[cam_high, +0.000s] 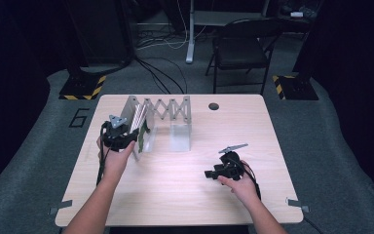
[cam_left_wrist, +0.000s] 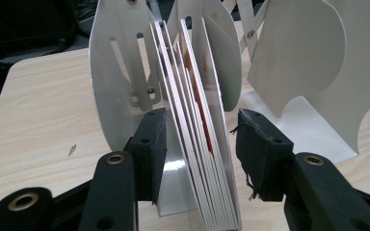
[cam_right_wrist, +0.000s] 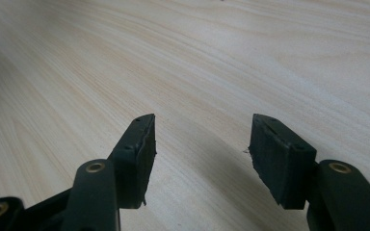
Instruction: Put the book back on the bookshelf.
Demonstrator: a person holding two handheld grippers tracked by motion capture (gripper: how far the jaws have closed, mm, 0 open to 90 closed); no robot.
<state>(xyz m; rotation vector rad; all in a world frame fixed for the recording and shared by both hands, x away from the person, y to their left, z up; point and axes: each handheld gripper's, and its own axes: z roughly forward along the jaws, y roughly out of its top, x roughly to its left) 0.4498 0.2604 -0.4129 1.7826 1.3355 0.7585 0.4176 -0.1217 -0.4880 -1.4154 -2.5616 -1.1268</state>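
Note:
A silver expanding metal rack [cam_high: 168, 109] stands on the far left part of the wooden table [cam_high: 185, 195]. A stack of thin white boards [cam_high: 139, 122] leans in its left end. In the left gripper view these boards [cam_left_wrist: 197, 120] stand between the two black pads of my left gripper [cam_left_wrist: 200, 139], next to the rack's curved divider [cam_left_wrist: 120, 72]. The pads sit close on either side with a sliver of room, so the gripper is open. In the high view the left gripper [cam_high: 135, 140] is at the rack's near left end. My right gripper [cam_high: 208, 173] rests low over the table at the right. It is open [cam_right_wrist: 202, 144] with only bare wood between its pads.
A round hole [cam_high: 214, 106] lies near the table's far edge. Beyond the table stand a black folding chair [cam_high: 243, 44] and two stands with yellow-and-black bases [cam_high: 83, 87]. The rack's right-hand dividers [cam_left_wrist: 308, 62] rise close beside the left gripper.

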